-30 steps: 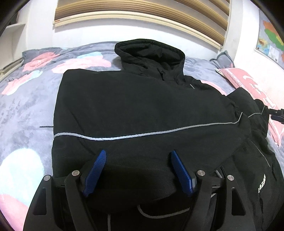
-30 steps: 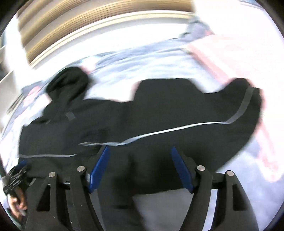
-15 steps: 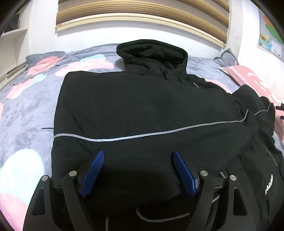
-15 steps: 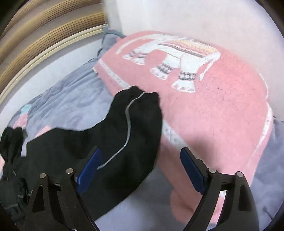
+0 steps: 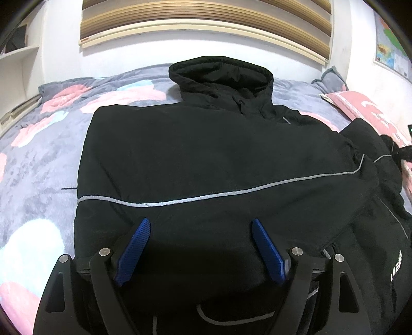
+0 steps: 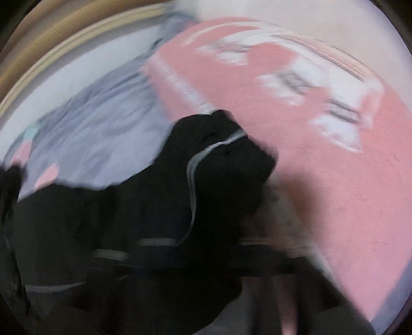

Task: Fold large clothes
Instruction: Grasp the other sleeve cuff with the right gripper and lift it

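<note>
Bedspread (image 5: 38, 167) under jacket (image 5: 206, 159), hood (image 5: 221, 77) headboard-ward

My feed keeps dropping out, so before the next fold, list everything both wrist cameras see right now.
jacket: one, black with grey reflective piping, hooded, spread on the bed
sleeve: one, black, its end lying on the pink blanket
duvet: one, grey with pink and pale blue blotches, under the jacket
pink blanket: one, pink with a white pattern, at the right of the bed
headboard: one, tan slats, on the wall behind
map poster: one, multicoloured, right wall
shelf: one, white, far left
left hand-held gripper: black with blue pads, open over the jacket's near edge
right hand-held gripper: blurred, jaws just closed; grip on the sleeve unclear
</note>
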### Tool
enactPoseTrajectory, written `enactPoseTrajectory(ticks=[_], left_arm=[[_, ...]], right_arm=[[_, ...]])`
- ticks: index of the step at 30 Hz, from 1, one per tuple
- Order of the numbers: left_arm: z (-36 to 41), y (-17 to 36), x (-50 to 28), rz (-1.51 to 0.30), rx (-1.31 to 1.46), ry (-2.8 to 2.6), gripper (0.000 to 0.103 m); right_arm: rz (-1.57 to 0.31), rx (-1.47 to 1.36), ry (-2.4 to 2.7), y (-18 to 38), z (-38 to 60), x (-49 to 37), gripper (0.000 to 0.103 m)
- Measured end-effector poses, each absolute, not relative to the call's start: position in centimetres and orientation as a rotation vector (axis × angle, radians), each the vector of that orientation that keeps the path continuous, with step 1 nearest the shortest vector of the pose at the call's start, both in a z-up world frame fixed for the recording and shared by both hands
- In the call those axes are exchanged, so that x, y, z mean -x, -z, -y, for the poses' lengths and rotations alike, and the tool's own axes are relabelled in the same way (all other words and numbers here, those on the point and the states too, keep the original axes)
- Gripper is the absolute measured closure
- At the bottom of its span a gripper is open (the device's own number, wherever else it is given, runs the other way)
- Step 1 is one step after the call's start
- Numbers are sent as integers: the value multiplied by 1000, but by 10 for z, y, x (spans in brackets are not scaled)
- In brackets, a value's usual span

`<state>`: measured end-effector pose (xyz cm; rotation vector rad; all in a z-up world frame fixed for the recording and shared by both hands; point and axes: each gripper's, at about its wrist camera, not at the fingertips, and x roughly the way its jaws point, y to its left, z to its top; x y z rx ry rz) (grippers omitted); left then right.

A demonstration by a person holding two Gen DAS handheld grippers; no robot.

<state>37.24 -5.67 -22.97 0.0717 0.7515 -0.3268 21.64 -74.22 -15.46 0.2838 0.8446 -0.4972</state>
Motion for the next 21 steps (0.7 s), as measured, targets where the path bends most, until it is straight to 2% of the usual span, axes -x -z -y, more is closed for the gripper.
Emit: enactPoseTrajectory(ticks=[6,8,15,21], left_arm=[[57,230,-373,-752,-71,327,20],[57,230,-373,-752,-69,328,20],[55,230,-373,-753,-68,330,20],[54,230,-373,-752,-62,333,20]], right_arm=[[-646,-188,618,96,730,-151,92],[-616,-238,666,91,744,-128,92],[-794,-359,735,158,780,-132,91],[-706,-431,585,122,764,-131,93]])
